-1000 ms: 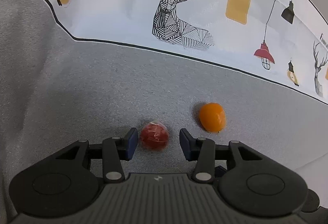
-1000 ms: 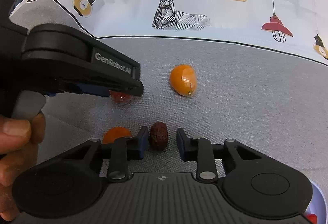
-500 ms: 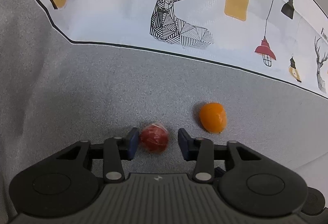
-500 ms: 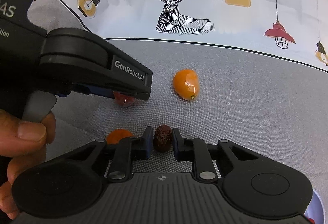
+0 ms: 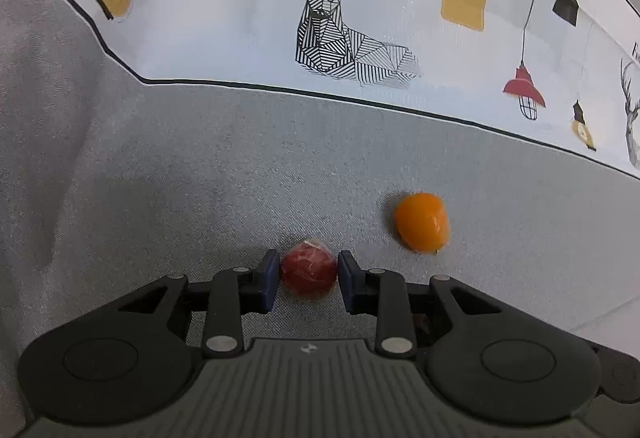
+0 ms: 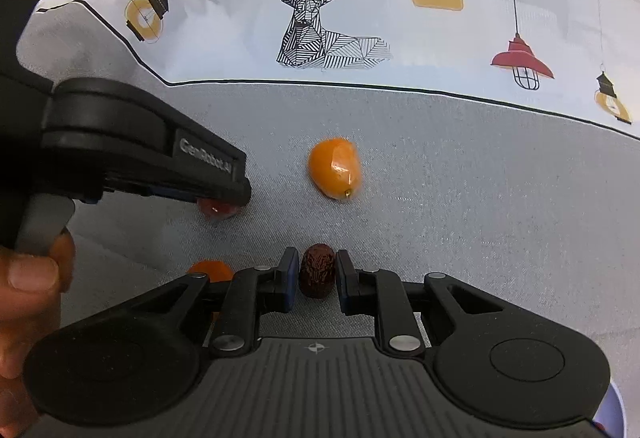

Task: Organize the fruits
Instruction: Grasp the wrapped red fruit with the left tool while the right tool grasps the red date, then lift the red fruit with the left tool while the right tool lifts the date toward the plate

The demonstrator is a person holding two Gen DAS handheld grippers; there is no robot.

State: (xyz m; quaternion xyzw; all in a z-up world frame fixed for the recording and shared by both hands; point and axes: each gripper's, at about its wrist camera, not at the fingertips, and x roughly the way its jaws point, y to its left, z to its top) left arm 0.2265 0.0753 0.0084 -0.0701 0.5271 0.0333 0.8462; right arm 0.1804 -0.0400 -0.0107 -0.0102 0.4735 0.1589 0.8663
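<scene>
Left gripper [image 5: 308,275] low over grey cloth [image 5: 240,165], jaws closed in on round red fruit [image 5: 308,273] w/ shiny wrap; both blue pads touching its sides, so pinching it, fruit at cloth level, cannot tell if lifted. Orange oval fruit [image 5: 421,222] lying free on cloth, near, up and to the right of the red one, not touching. Behind, white printed cloth [image 5: 380,17] w/ deer drawing, yellow and red lamps, black border line between white and grey part. From right wrist view: right gripper [image 6: 317,274] w/ jaws narrow around dark brown wrinkled date [image 6: 317,270], upright between the pads; left pad touching or almost, right pad w/ thin gap maybe, so cannot tell if firmly pinched or only framed. Same orange oval fruit [image 6: 335,169] further ahead on grey cloth, well apart from date, small stem tip pointing down-right. Left gripper seen here from the side at left, black body w/ "GenRobot.AI" label, red fruit [image 6: 218,209] only partly visible under its tip. Person's hand [image 6: 28,278] at left edge, thumb on grey trigger. Another orange fruit [image 6: 210,270] just beside right gripper's left finger, partly hidden behind it. Bit of pale round rim at bottom right corner, too cut off to tell.
</scene>
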